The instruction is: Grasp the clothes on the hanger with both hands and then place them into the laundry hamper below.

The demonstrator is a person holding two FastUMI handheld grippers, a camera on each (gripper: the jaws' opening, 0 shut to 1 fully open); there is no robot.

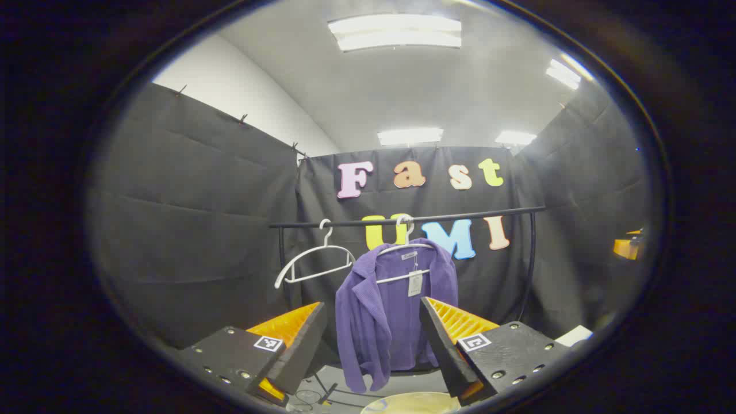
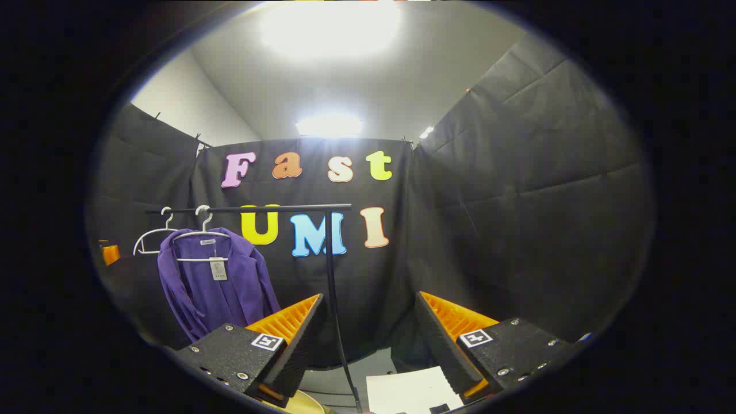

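purple jacket point(image 1: 391, 310), white hangers point(image 1: 313, 261)

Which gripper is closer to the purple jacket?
Left. The left hand-held gripper faces the jacket head-on; the right hand-held gripper points off to its side.

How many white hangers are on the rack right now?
2. An empty white wire hanger hangs on the thin black clothes rail, and beside it a second white hanger carries the purple knit jacket. No others visible.

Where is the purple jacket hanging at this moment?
In the left gripper view, the purple jacket hangs centrally on a white hanger from the black rail, right of an empty hanger.
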